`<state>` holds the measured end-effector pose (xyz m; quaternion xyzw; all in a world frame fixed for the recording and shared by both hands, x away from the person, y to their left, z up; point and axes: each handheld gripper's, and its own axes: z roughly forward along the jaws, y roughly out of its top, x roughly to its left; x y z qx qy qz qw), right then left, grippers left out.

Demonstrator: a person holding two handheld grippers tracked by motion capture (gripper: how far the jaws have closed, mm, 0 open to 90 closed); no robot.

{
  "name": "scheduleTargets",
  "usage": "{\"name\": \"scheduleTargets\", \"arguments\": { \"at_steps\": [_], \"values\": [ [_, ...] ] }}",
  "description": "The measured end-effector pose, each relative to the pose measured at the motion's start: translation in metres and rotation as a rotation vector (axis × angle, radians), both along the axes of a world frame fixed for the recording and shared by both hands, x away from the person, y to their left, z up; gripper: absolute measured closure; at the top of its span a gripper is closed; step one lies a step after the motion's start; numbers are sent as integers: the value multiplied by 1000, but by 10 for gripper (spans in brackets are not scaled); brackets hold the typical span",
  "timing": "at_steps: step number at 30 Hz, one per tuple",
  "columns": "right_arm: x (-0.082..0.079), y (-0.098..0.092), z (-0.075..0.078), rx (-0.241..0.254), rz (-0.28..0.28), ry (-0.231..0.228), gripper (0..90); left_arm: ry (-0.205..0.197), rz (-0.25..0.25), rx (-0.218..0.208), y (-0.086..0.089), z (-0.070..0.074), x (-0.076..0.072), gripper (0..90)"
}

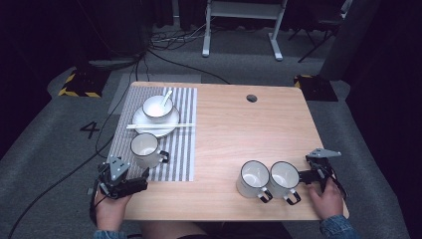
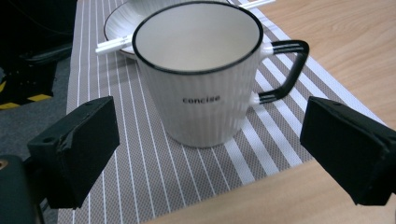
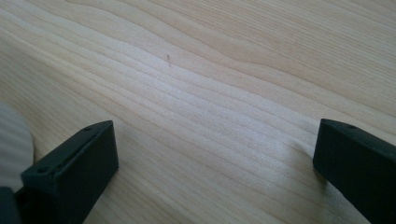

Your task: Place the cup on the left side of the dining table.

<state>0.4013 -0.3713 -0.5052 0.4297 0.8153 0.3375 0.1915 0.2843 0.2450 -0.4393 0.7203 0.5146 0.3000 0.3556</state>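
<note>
The left gripper [image 1: 130, 183] is waiting at the near left corner of the light wooden table [image 1: 239, 124], with its jaws standing wide apart and holding nothing. The white ribbed ceramic mug with a black rim and a black wire handle [image 2: 201, 70] is standing upright on the grey striped placemat [image 2: 121, 177], straight ahead of this gripper, centred between the two jaws but not yet between them. Its handle is pointing to the right in the left gripper view. The left gripper is clearly the nearer one, so I judge a short move forward will be enough to close on the body.

The right gripper [image 1: 318, 174] is resting wide open and empty just beside two similar white mugs [image 1: 268, 179] at the near right edge.
</note>
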Motion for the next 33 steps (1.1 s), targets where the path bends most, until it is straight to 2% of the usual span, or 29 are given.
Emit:
{"name": "scheduleTargets", "arguments": {
  "at_steps": [8,10,11,13,16,19,20,22,23,26,28,33],
  "values": [
    [0,0,0,0,0,0,2,37,8,-24,14,-5,-25,61],
    [0,0,0,0,0,0,2,65,-3,-27,16,-7,-28,61],
    [0,0,0,0,0,0,2,97,-23,-19,17,-11,-30,61],
    [0,0,0,0,0,0,2,106,-28,-6,16,-13,-30,61],
    [0,0,0,0,0,0,2,150,-49,20,16,-19,-31,61],
    [0,0,0,0,0,0,2,195,-57,17,18,-26,-30,61],
    [0,0,0,0,0,0,2,195,-57,17,18,-26,-30,61],
    [0,0,0,0,0,0,2,227,-52,6,19,-32,-30,61],
    [0,0,0,0,0,0,2,227,-52,6,19,-32,-30,61],
    [0,0,0,0,0,0,2,262,-39,12,22,-39,-29,61],
    [0,0,0,0,0,0,2,270,-22,28,25,-43,-28,65],
    [0,0,0,0,0,0,2,276,10,19,32,-61,-26,83]
  ]
}}
